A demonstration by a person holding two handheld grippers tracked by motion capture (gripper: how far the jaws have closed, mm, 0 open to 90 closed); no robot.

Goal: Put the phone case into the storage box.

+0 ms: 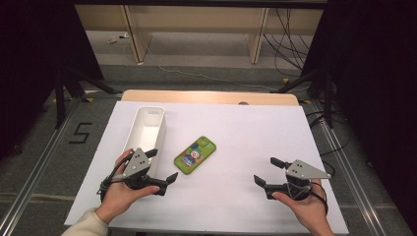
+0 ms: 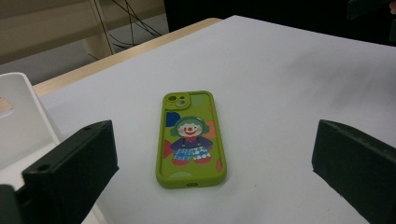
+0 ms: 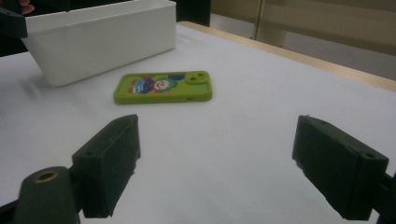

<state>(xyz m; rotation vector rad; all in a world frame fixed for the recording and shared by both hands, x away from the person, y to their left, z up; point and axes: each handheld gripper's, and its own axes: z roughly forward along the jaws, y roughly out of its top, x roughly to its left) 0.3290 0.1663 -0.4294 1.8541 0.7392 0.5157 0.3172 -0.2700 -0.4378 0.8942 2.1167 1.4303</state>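
Note:
A green phone [image 1: 195,155] with a clown picture on its case lies flat on the white table sheet [image 1: 236,132], camera end away from me. My left gripper [image 1: 162,165] is open just left of the phone's near end, jaws wide and empty. In the left gripper view the phone [image 2: 192,138] lies ahead between the spread jaws. My right gripper [image 1: 266,170] is open at the front right, well apart from the phone, pointing left toward it. The right gripper view has the phone [image 3: 163,87] lying sideways beyond its empty jaws.
A long white bin [image 1: 146,129] stands left of the phone, right beside my left gripper; it looks empty. The same bin [image 3: 100,39] rises behind the phone in the right gripper view. Wooden table edge [image 1: 211,96] runs along the back, with cables on the floor beyond.

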